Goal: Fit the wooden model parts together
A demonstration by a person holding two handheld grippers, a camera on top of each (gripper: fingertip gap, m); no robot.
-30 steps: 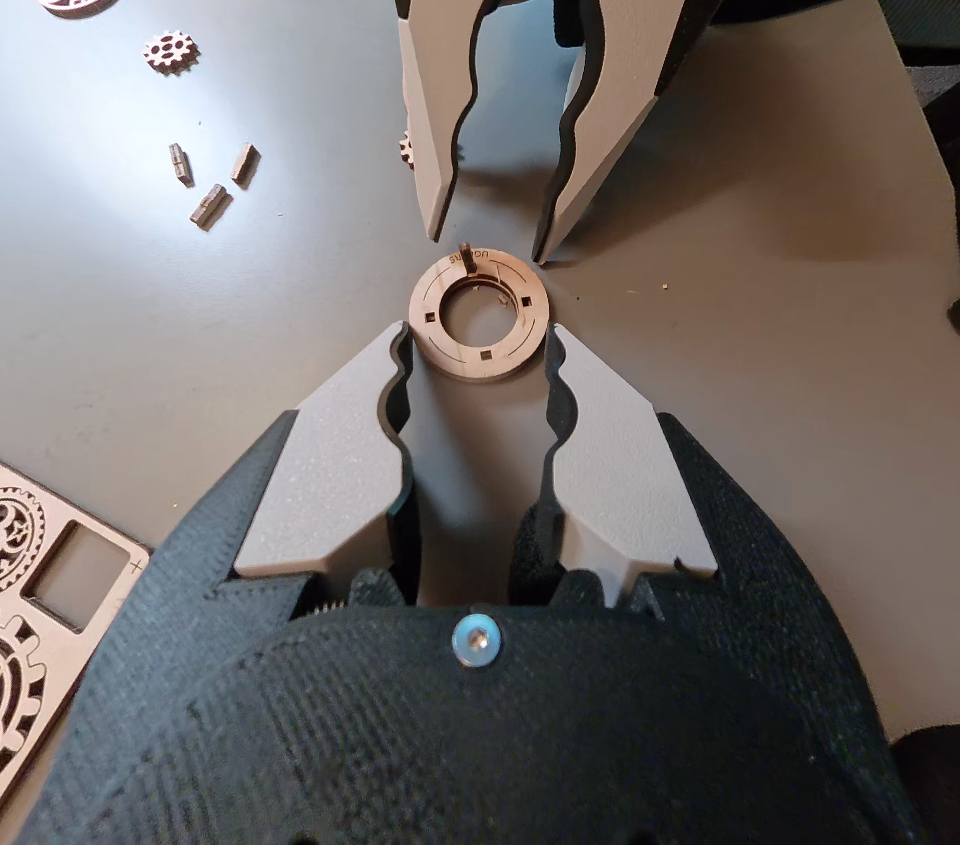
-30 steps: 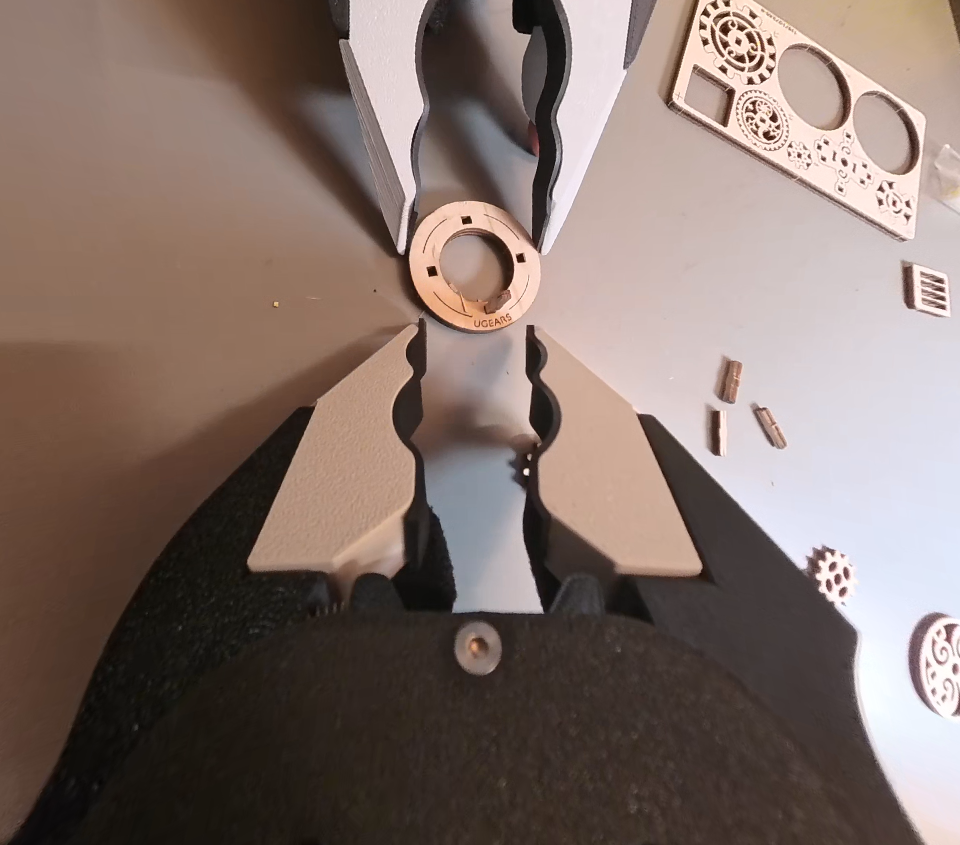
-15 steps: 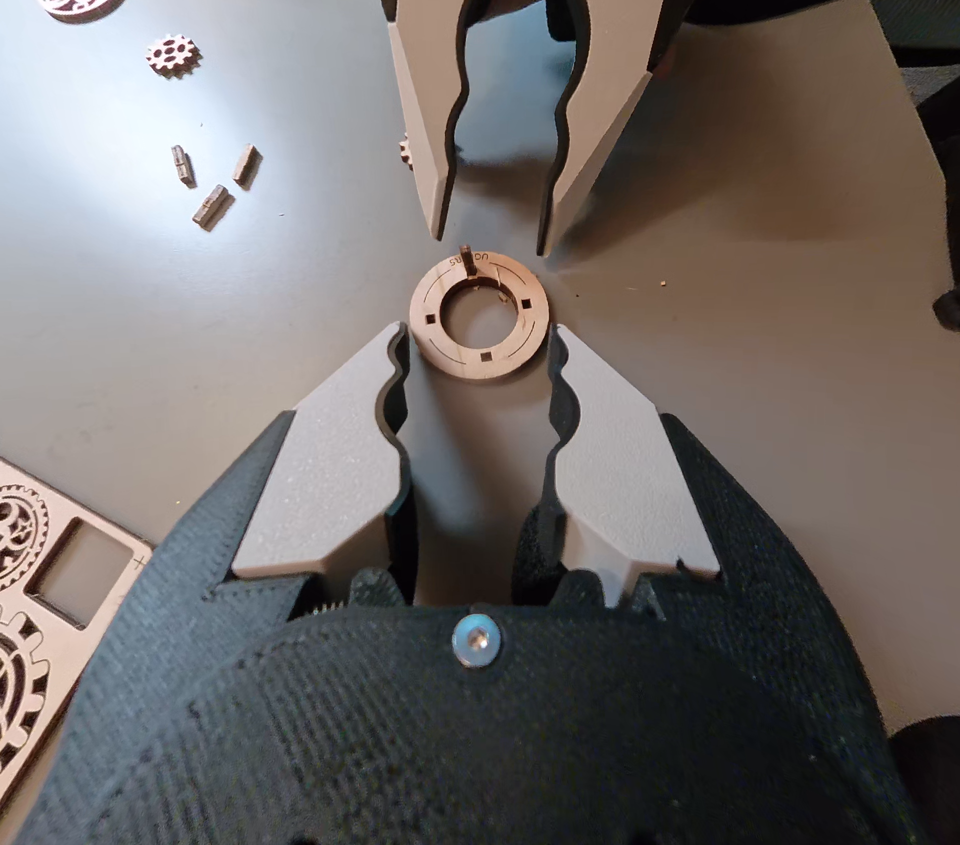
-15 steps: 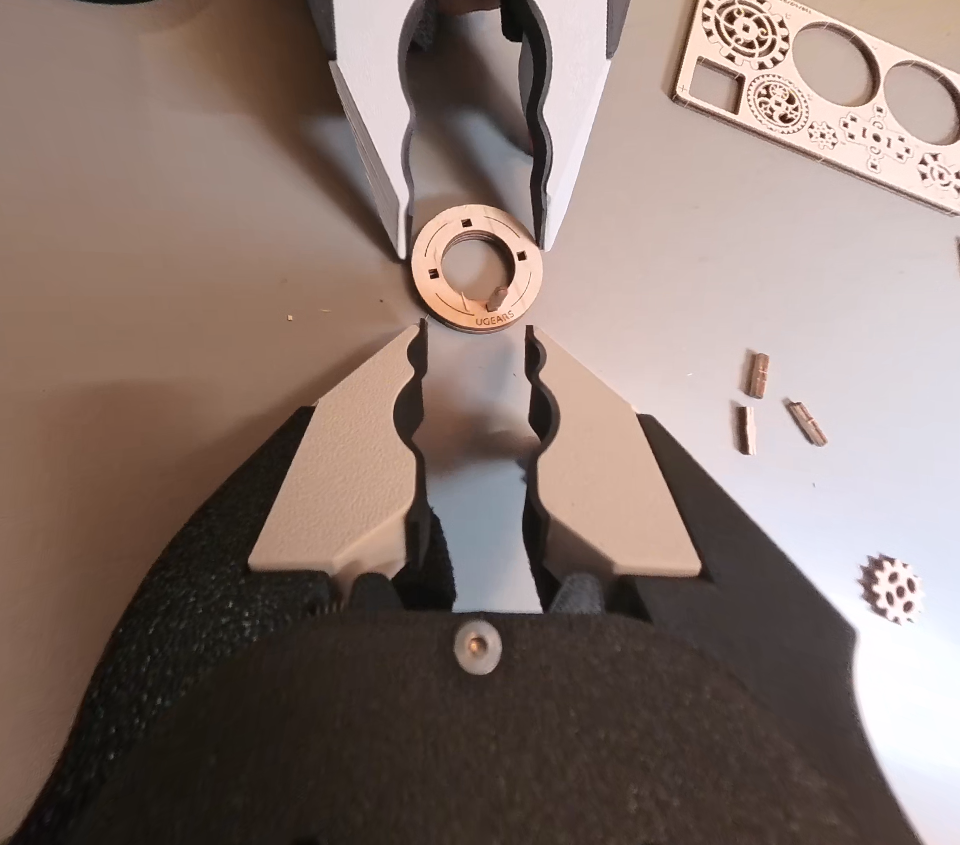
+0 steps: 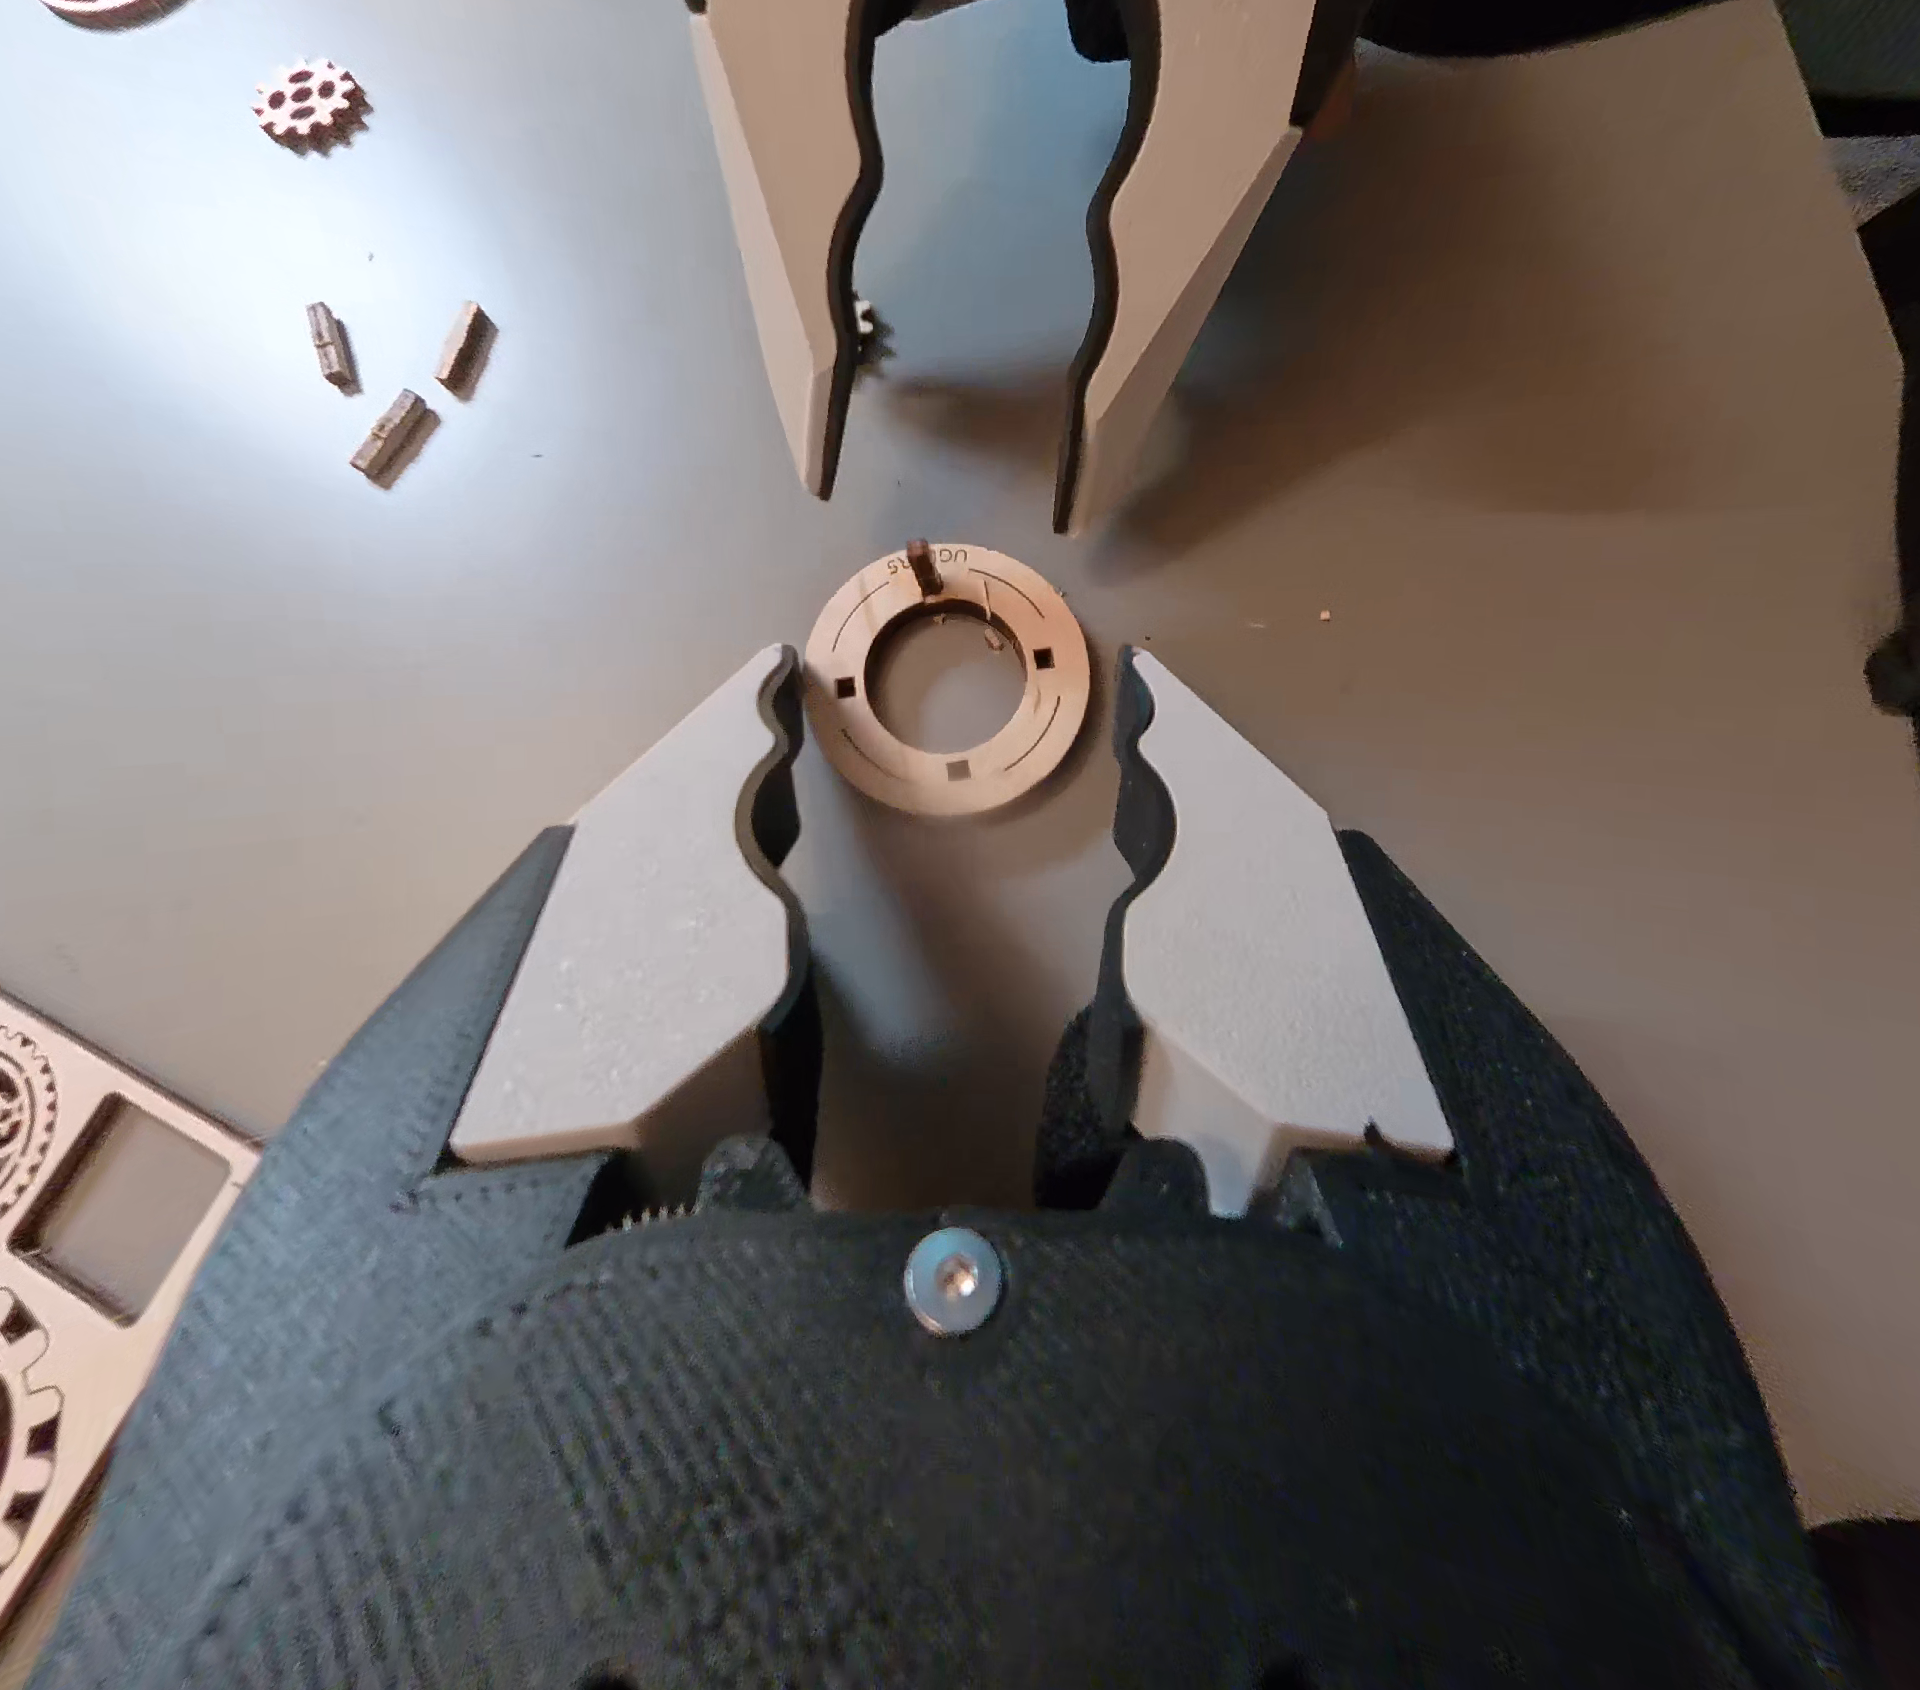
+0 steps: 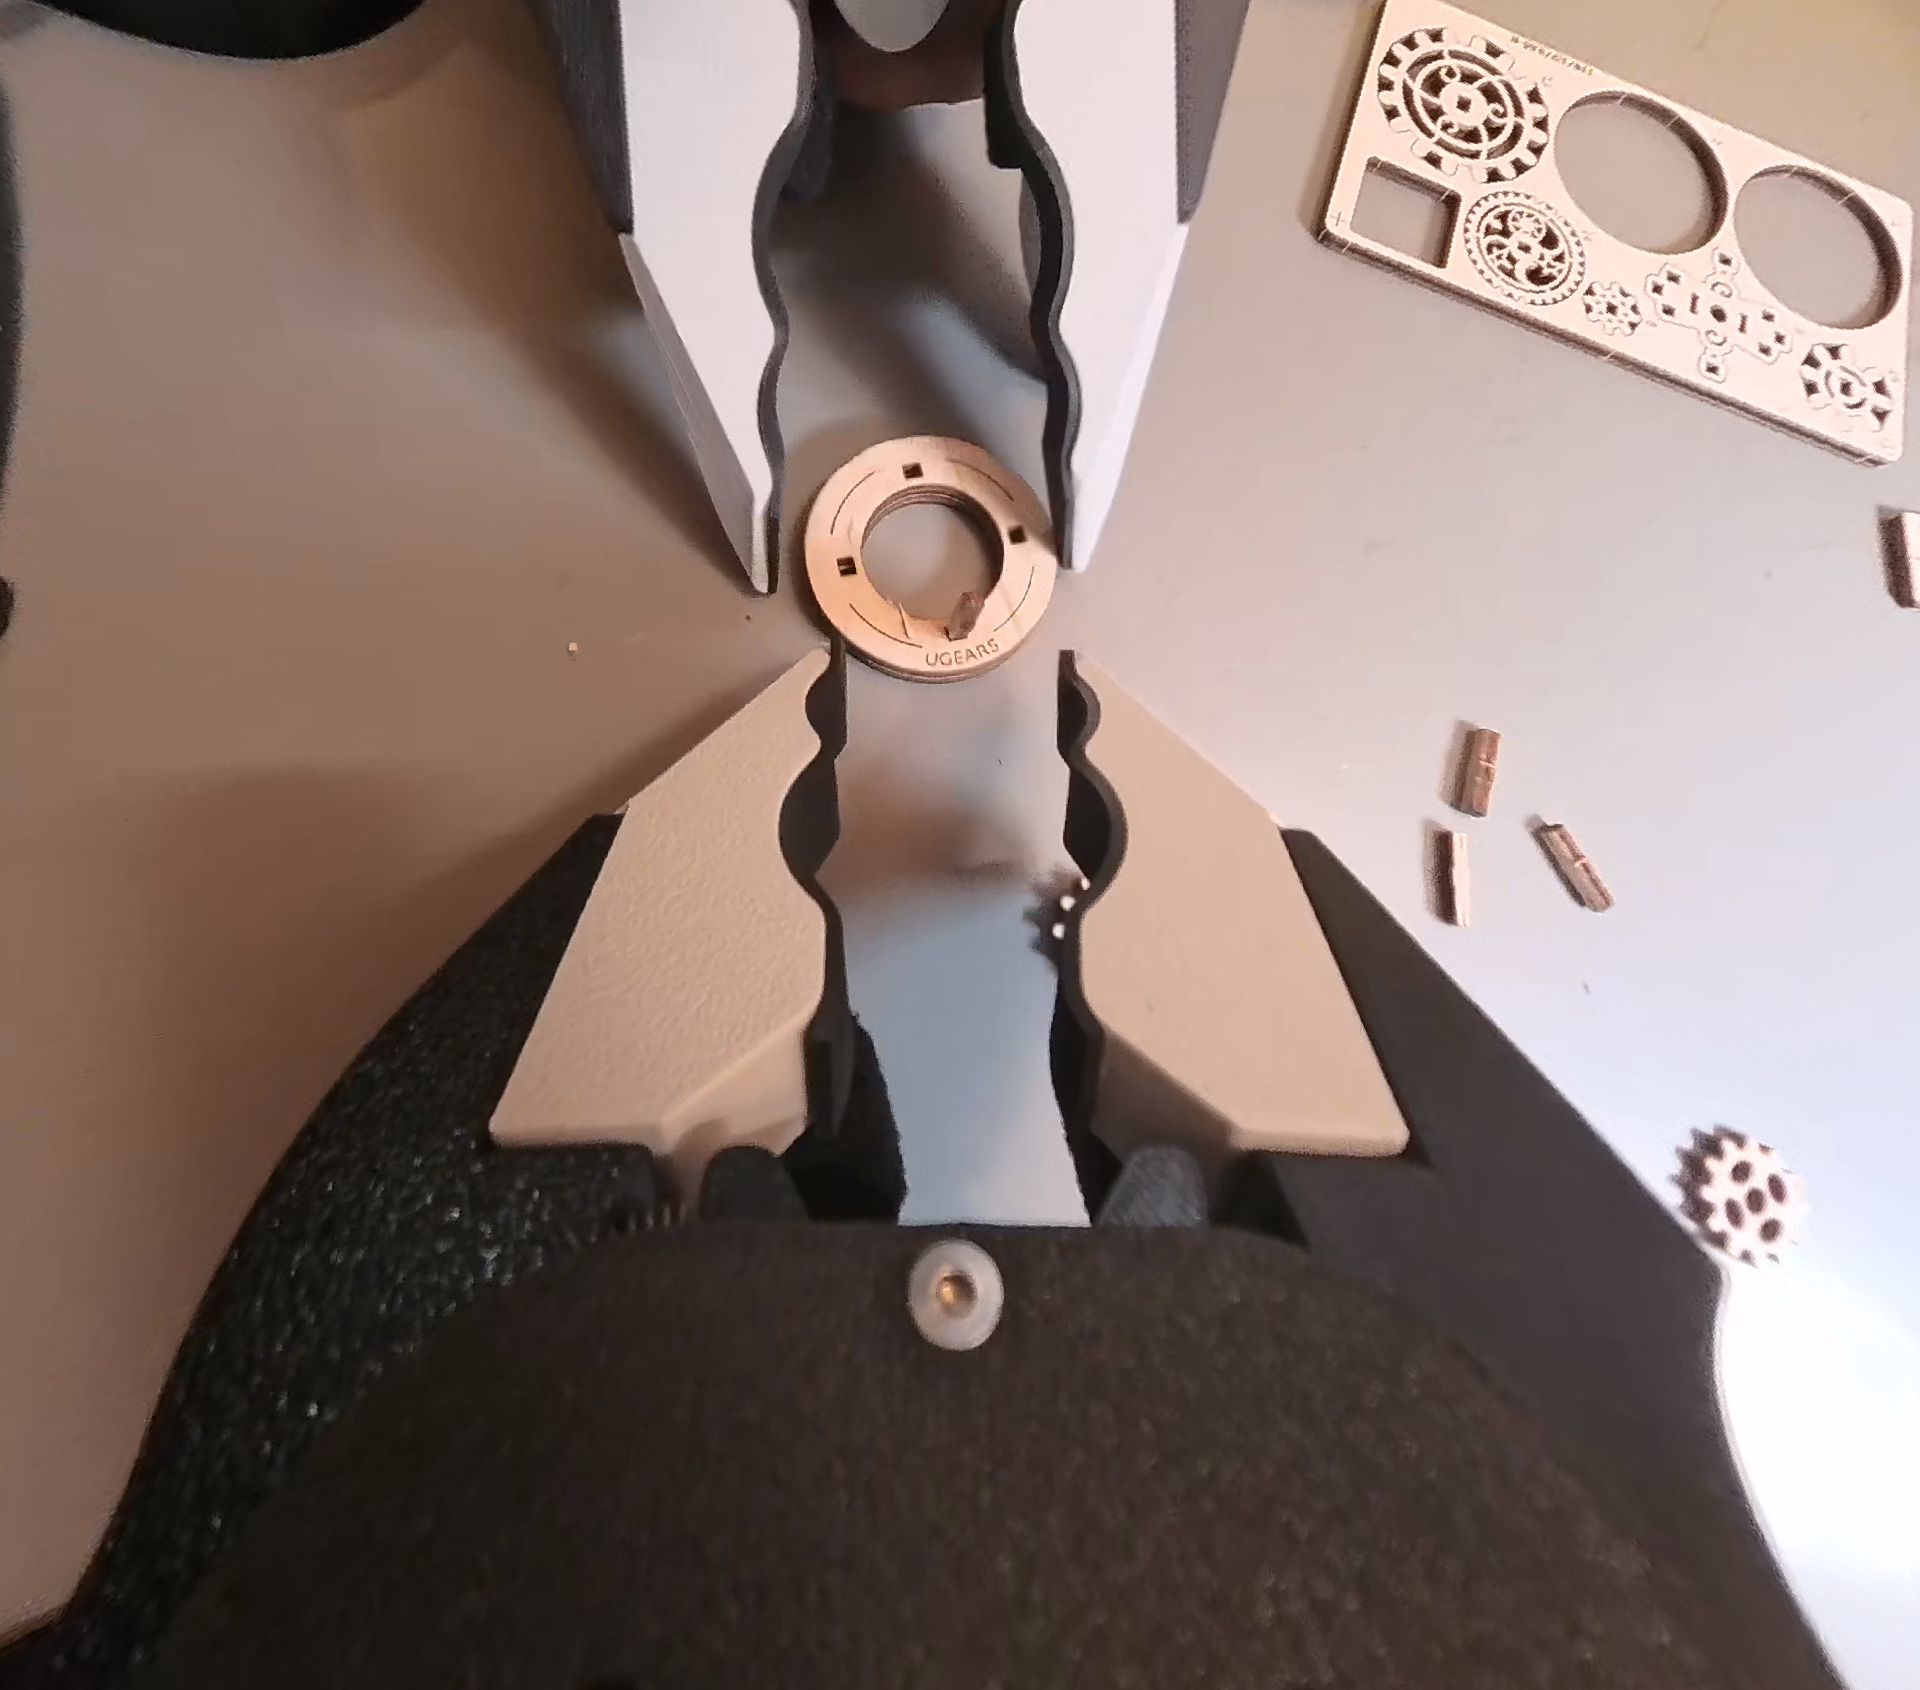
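Looking down both cameras, I see the wooden ring lying flat on the grey table, between my two tongs and held by neither. My left gripper is spread, its fingertips flanking the ring at 9 and 3 o'clock; the left one sits just beside the rim. My right gripper is spread too, with the ring just past its tips at 12 o'clock. A small peg stands in the ring on the side nearest the right gripper. Three loose pegs lie at 3 o'clock in the right view.
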